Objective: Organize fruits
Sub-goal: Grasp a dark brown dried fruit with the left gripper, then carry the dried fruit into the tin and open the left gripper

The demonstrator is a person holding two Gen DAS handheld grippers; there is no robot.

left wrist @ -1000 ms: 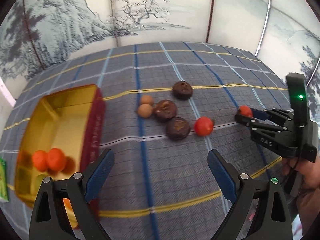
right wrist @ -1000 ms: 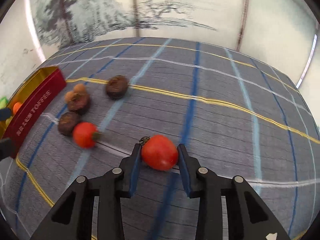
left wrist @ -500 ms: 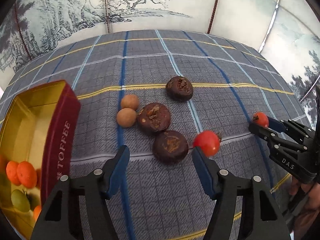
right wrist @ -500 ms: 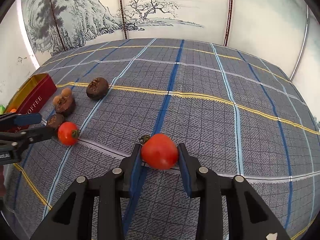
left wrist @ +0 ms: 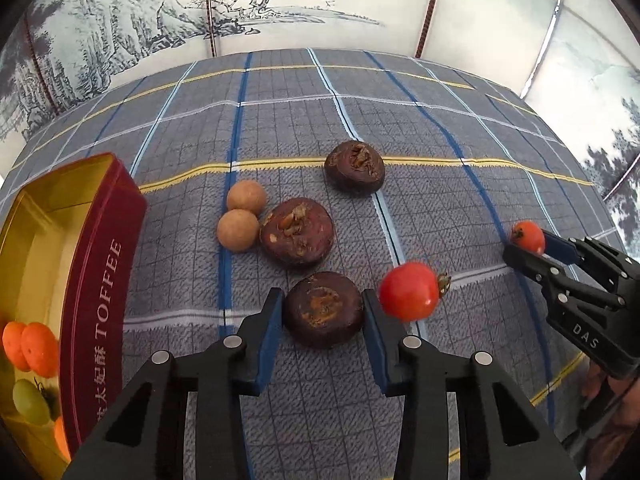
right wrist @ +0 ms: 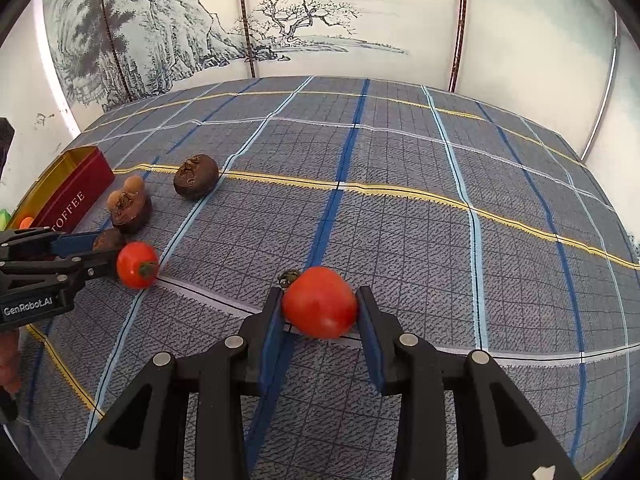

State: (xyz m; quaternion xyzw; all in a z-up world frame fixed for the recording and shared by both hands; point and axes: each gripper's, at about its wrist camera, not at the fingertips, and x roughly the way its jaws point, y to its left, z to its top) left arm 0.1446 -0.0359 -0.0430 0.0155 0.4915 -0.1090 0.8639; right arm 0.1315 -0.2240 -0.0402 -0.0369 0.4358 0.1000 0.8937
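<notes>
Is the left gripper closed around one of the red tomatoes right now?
No, the left gripper clamps a dark brown fruit; the loose tomato lies beside it.

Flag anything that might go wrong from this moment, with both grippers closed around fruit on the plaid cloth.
1. The loose red cherry tomato sits right against the left gripper's outer finger; lifting may knock it rolling.
2. The jaws have just been closing on the dark brown, flattened round fruit; its cracked top looks soft, so squeezing could crush it.
3. The right gripper pinches a smooth red tomato near its fingertips; it might slip on the way to the red toffee tin.
</notes>
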